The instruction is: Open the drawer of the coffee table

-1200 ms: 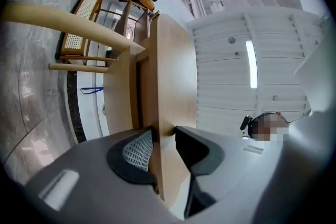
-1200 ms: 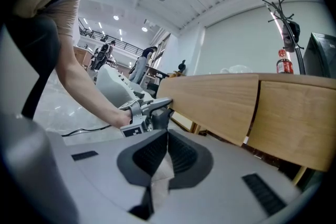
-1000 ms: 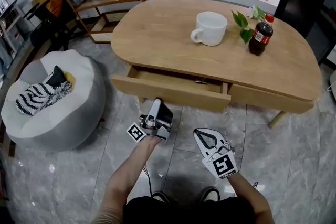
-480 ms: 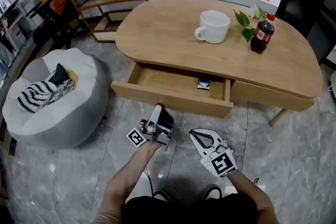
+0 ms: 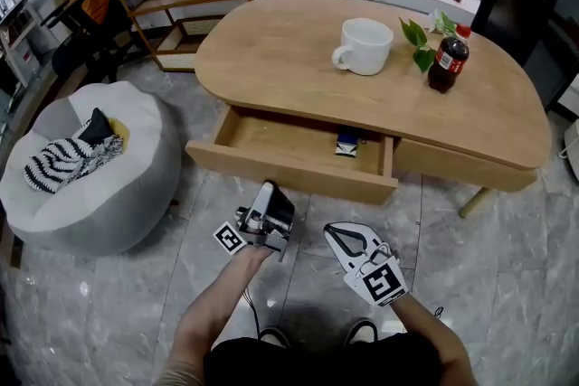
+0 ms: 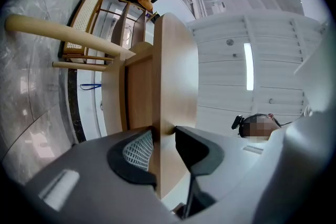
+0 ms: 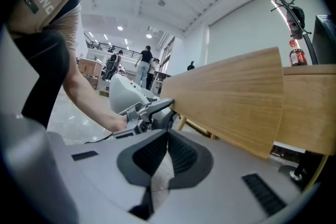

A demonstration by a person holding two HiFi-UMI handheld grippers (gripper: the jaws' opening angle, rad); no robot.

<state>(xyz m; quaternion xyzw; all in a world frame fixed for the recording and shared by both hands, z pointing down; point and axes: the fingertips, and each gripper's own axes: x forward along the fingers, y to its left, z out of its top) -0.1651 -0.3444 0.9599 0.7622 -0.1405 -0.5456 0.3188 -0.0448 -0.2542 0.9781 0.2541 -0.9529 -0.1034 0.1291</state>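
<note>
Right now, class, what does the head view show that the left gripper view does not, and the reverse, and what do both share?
Only the head view: a white cup, a cola bottle, a small box inside the open drawer. Only the left gripper view: a strip light, and the jaws closed on the drawer front. Both: the coffee table, drawer front and left gripper.

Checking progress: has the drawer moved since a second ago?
Yes. The drawer has slid farther out from under the tabletop, toward the bottom of the head view.

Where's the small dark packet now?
Head view: the small dark packet lies inside the open wooden drawer, toward its right end, below the white mug in frame.
</note>
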